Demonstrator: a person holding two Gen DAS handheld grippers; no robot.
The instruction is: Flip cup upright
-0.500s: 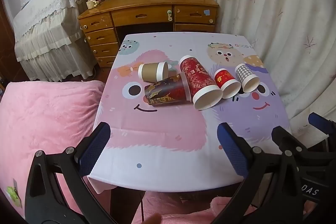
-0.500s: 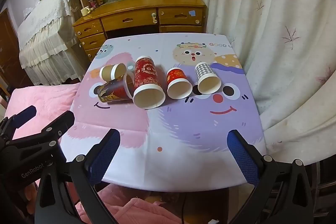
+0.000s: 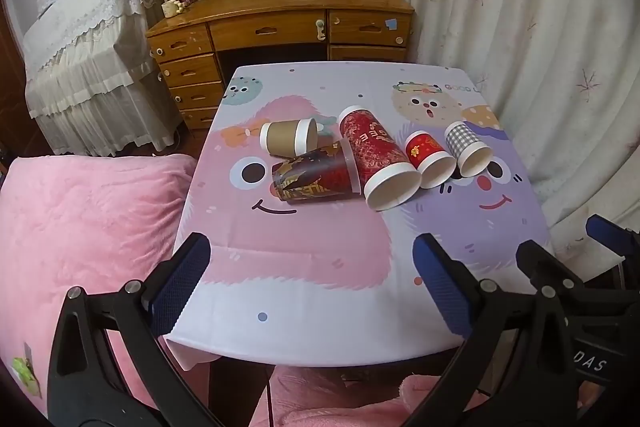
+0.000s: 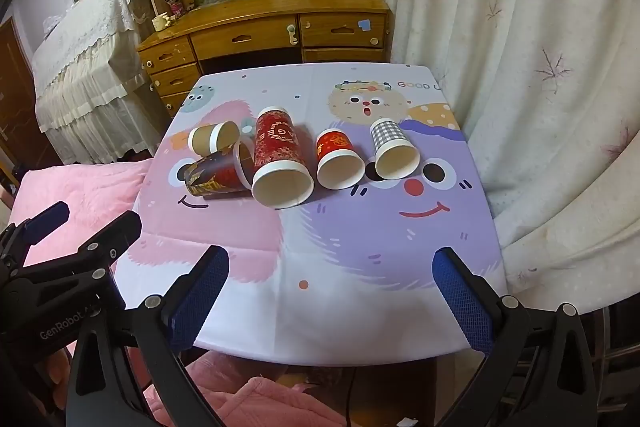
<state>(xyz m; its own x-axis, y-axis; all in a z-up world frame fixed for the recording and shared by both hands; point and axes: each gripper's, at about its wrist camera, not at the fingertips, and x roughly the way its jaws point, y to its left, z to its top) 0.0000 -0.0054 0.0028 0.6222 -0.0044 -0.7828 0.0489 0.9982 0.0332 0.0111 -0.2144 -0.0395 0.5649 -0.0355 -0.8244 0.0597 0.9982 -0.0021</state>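
Several paper cups lie on their sides on the cartoon tablecloth (image 3: 320, 267): a brown cup (image 3: 286, 137), a dark red-gold cup (image 3: 312, 177), a tall red cup (image 3: 376, 155), a small red cup (image 3: 430, 157) and a checked cup (image 3: 466, 147). They also show in the right wrist view: brown (image 4: 210, 138), dark (image 4: 216, 175), tall red (image 4: 280, 155), small red (image 4: 338, 159), checked (image 4: 392, 147). My left gripper (image 3: 316, 285) is open and empty above the table's near edge. My right gripper (image 4: 332, 295) is open and empty, also near the front edge.
A wooden desk (image 3: 280, 23) with drawers stands behind the table. A white curtain (image 3: 540, 47) hangs at the right. A pink blanket (image 3: 80, 227) lies at the left. A lace-covered piece of furniture (image 3: 88, 59) is at the far left.
Both grippers have shifted slightly; the view is nearly the same. The cups have not moved.
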